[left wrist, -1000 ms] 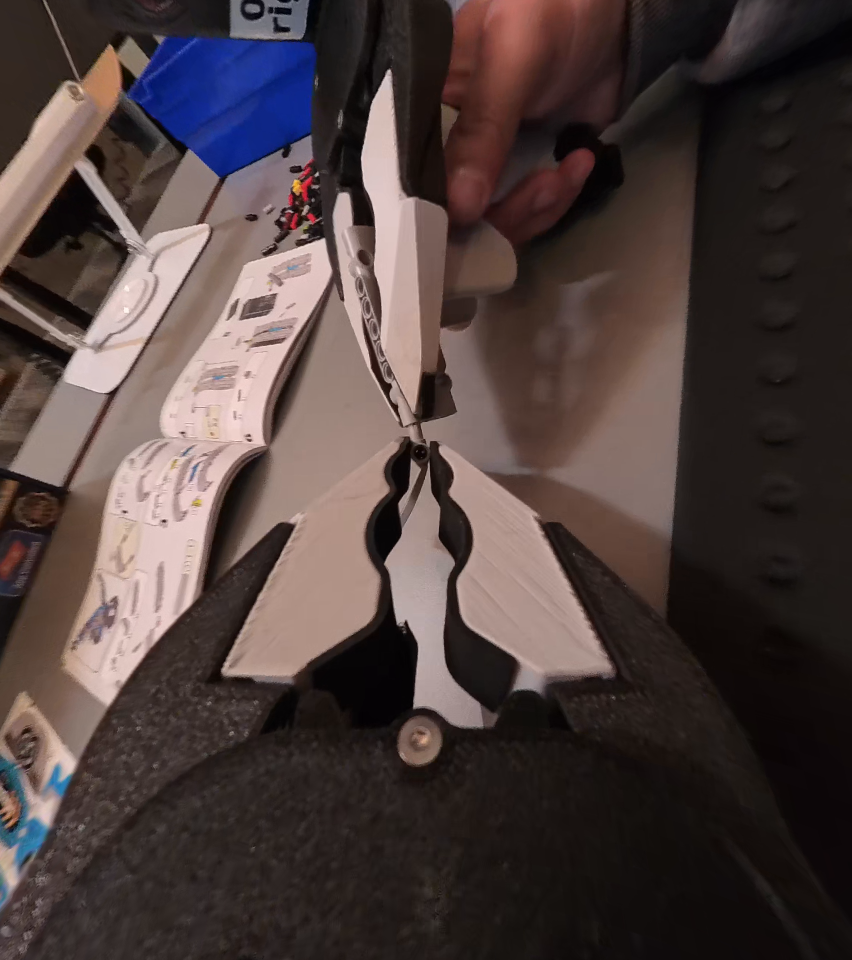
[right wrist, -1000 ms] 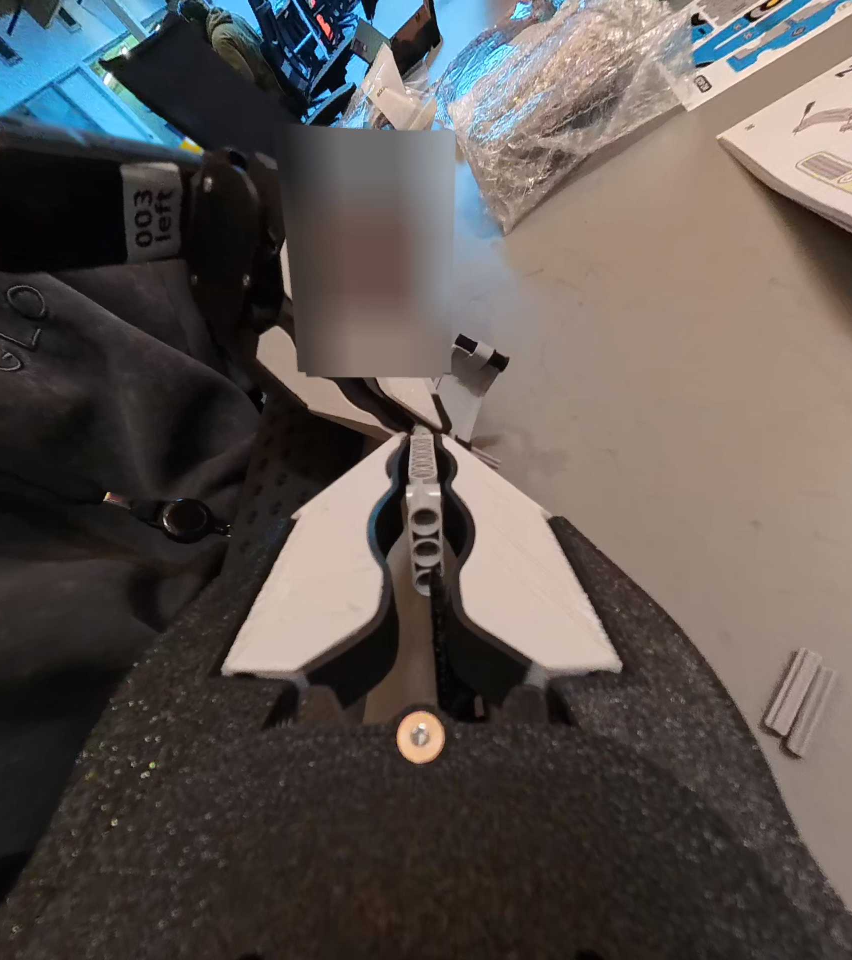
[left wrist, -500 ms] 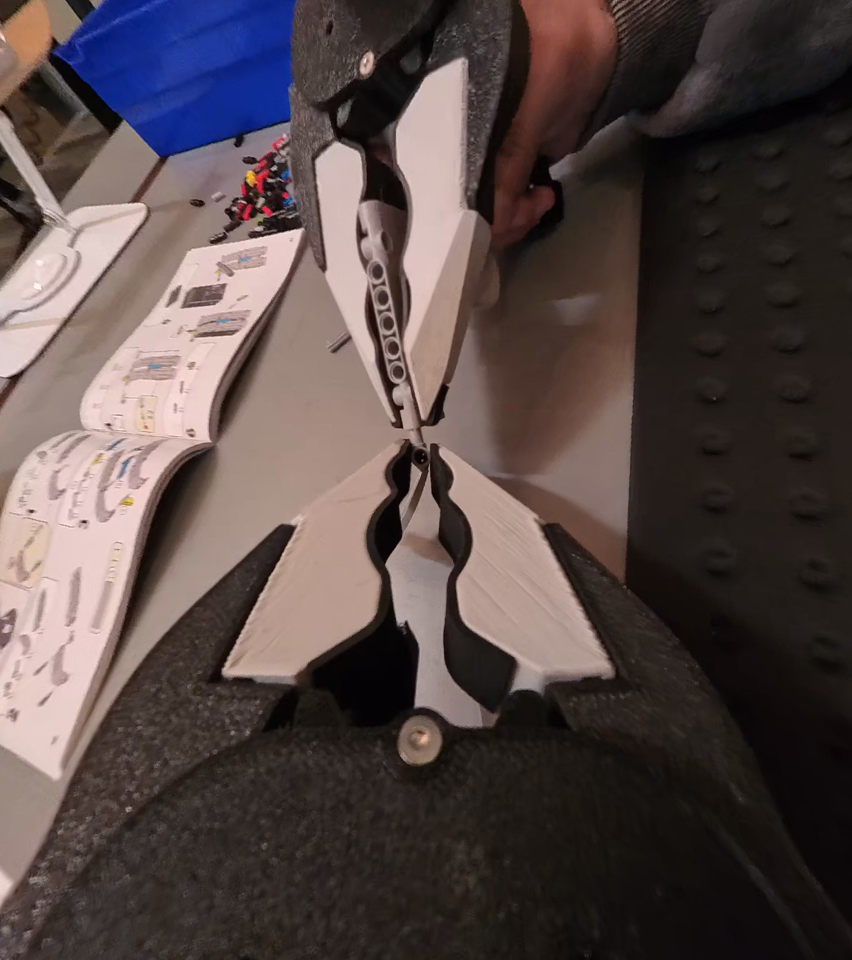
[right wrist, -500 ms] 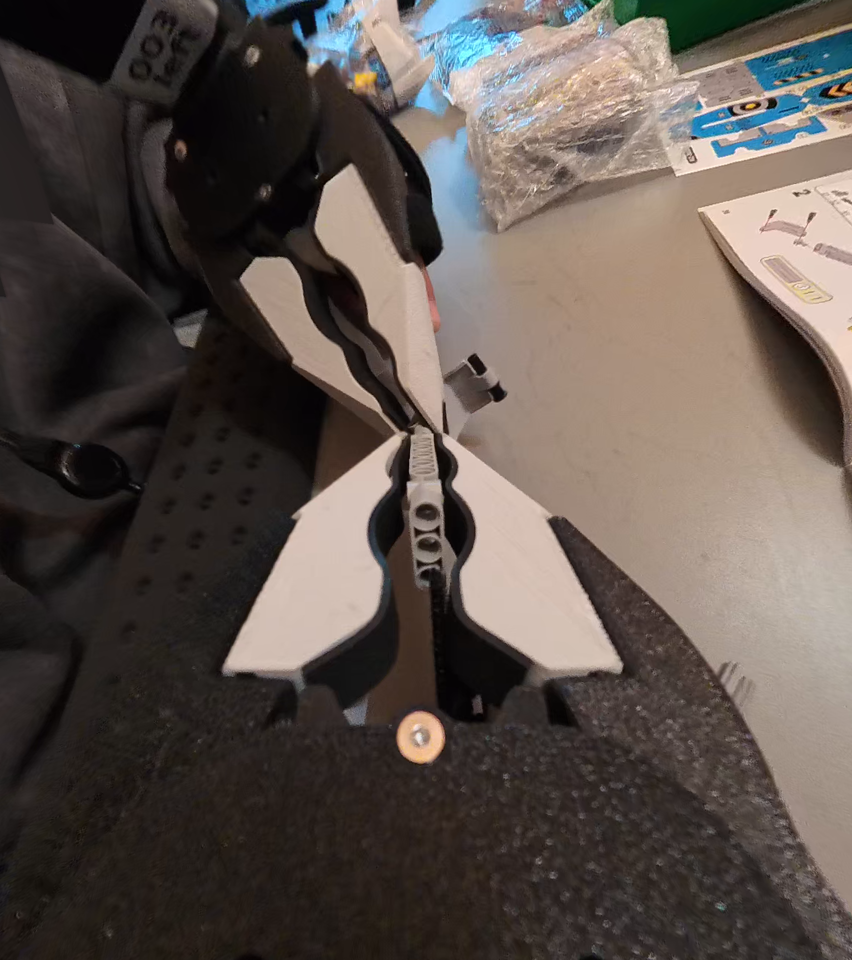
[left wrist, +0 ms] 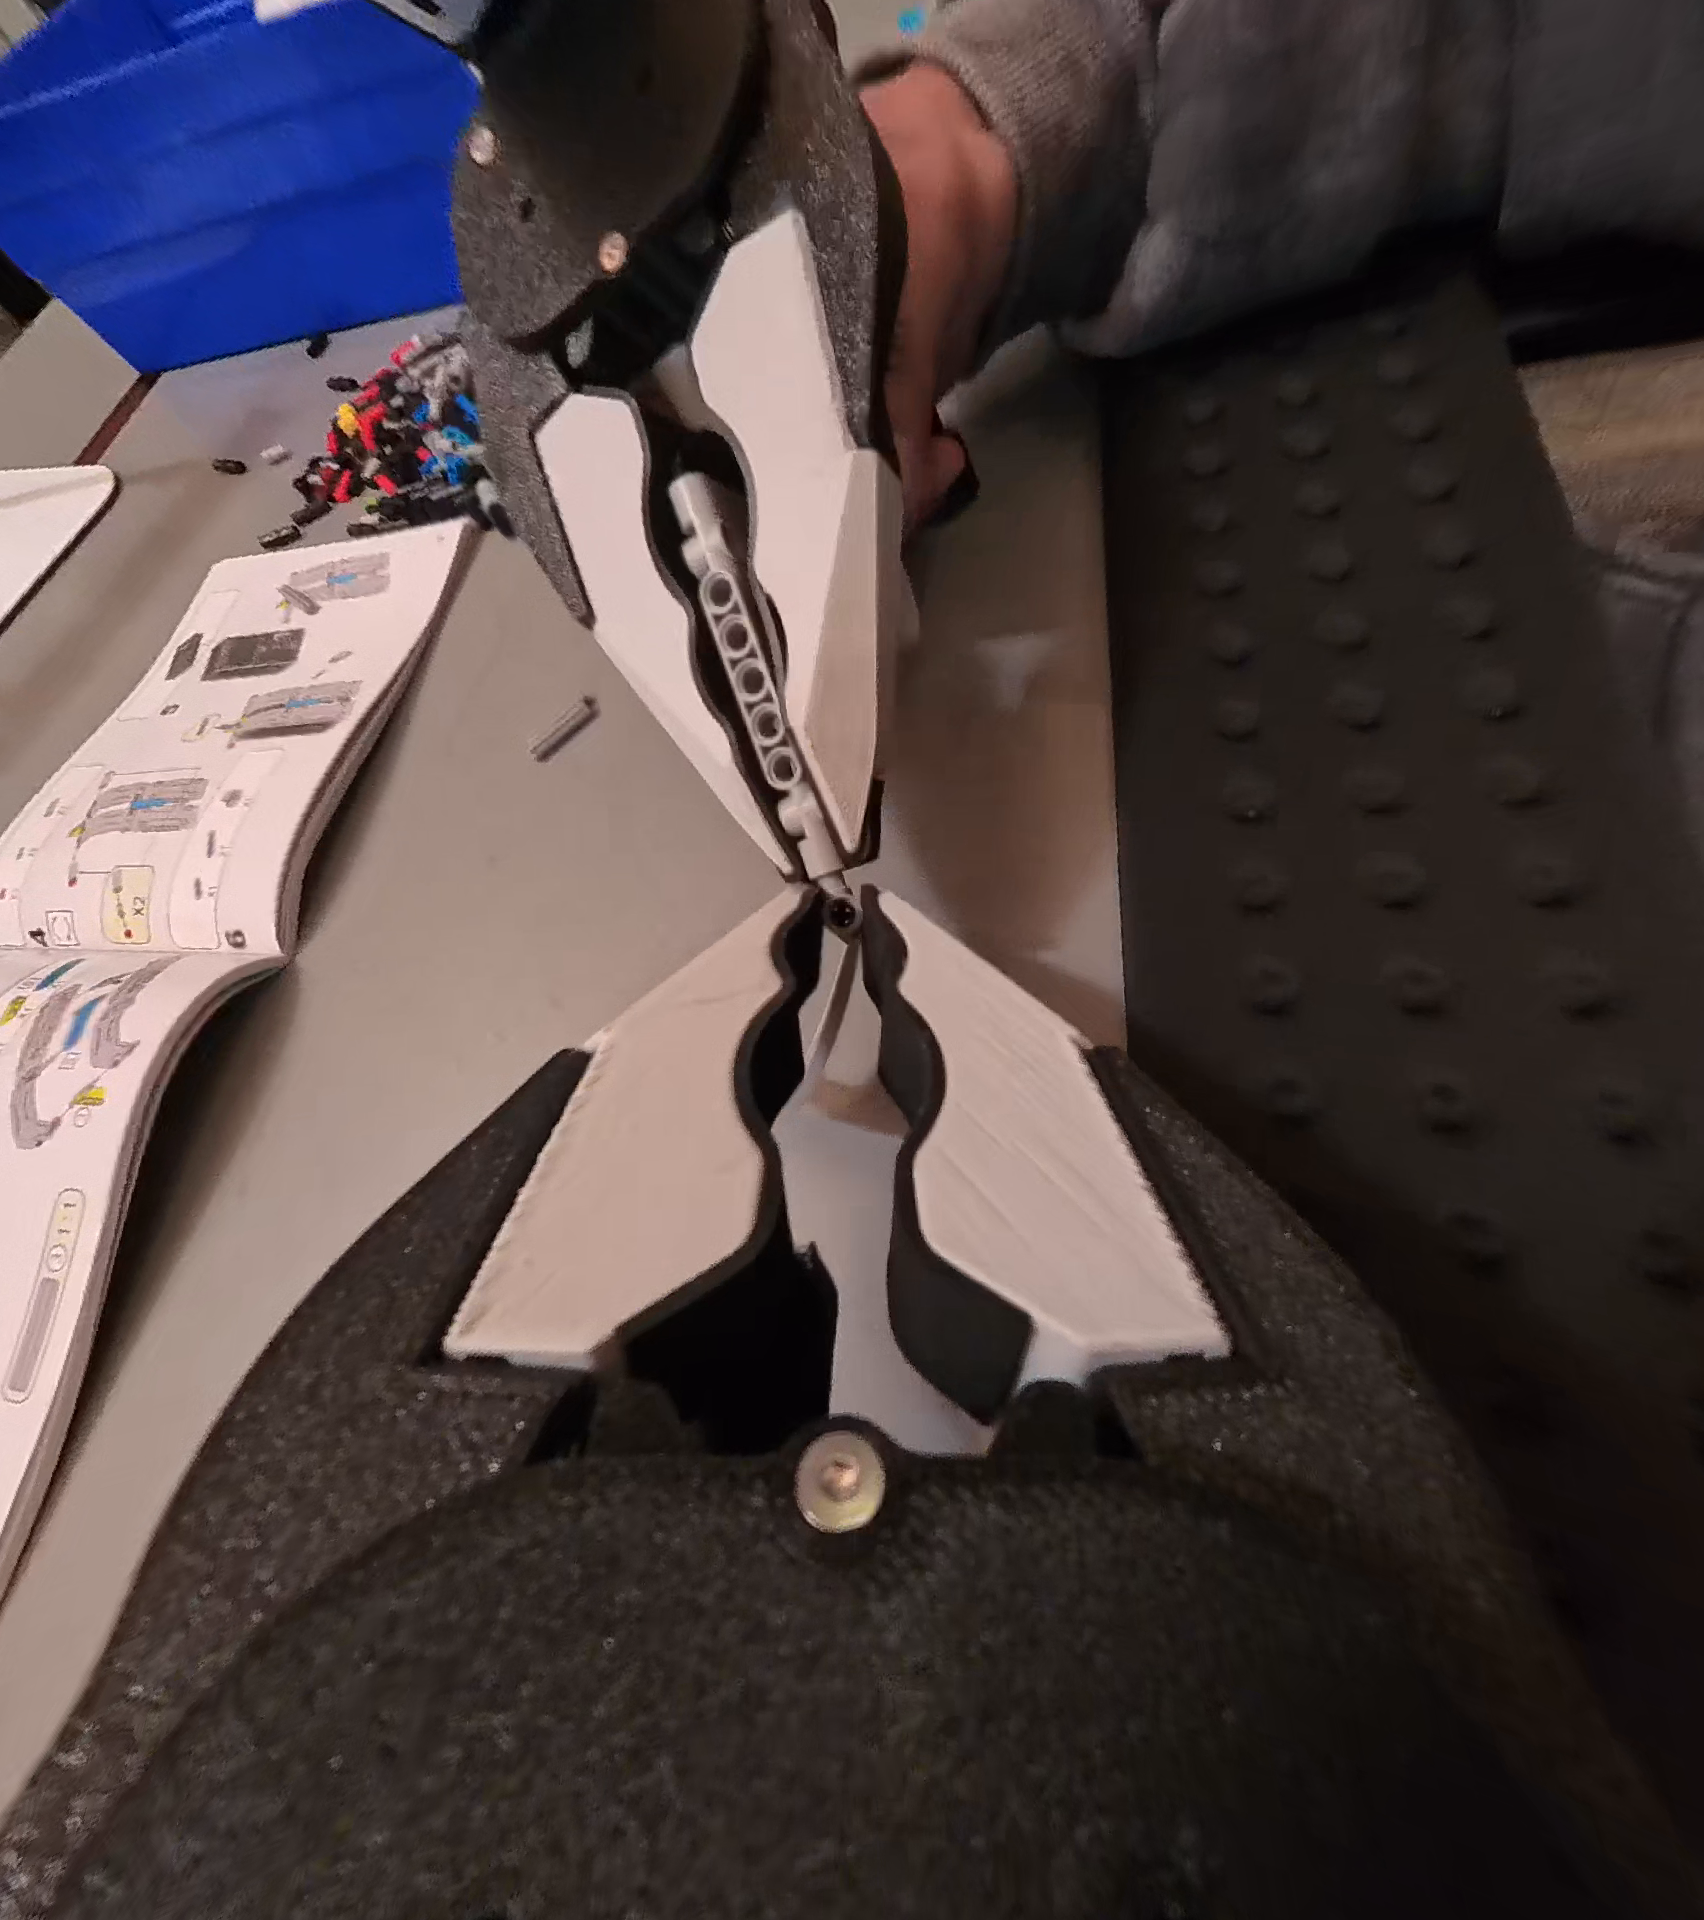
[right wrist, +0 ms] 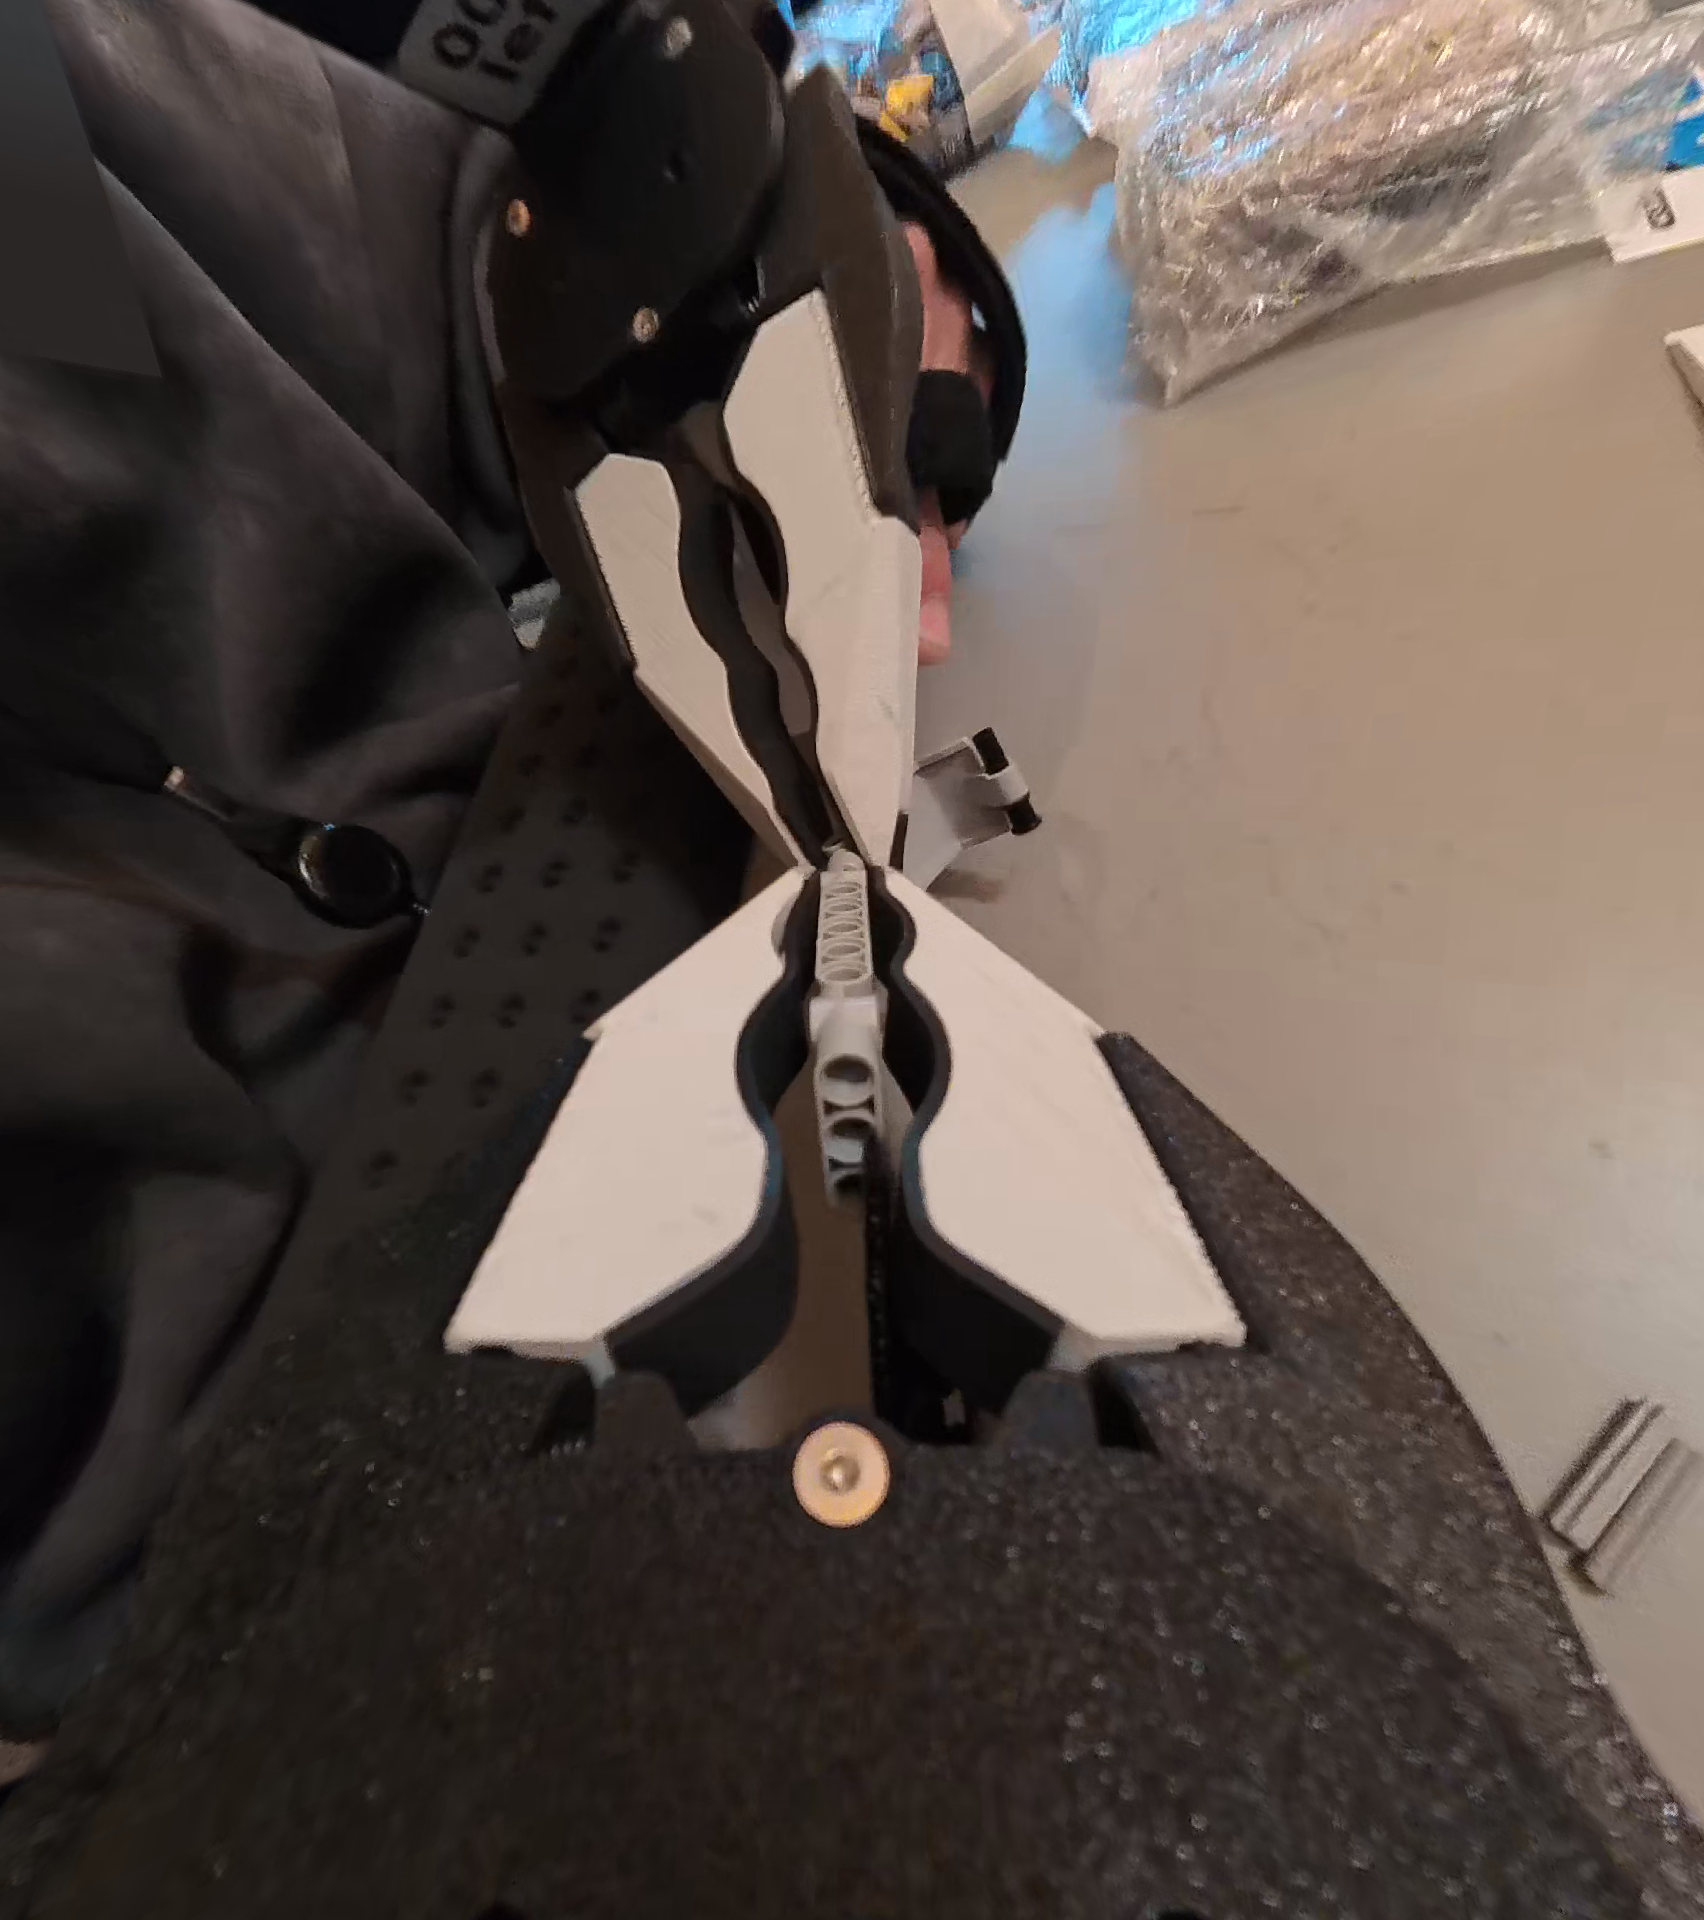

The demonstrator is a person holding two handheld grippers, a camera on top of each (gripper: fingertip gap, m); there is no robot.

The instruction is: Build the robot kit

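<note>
Since the earlier frames the right hand-held gripper (left wrist: 832,868) has tilted lower and drawn nearer in the left wrist view, and the open instruction booklet (left wrist: 100,935) has slid toward the lower left of that frame. The right hand-held gripper is pinched on a grey perforated beam (left wrist: 749,686), whose long axis runs from upper left down to centre frame, its lower end tipped by a small peg. The left hand-held gripper (left wrist: 840,920) is nearly pressed together on a small dark pin (left wrist: 840,914) at its tips. Pin and peg meet tip to tip at centre frame, almost in line. In the right wrist view the beam (right wrist: 848,1039) lies lengthwise between the fingers, pointing at the left hand-held gripper (right wrist: 832,847) above. Loose coloured parts (left wrist: 401,436) lie on the desk (left wrist: 474,935) at upper left.
</note>
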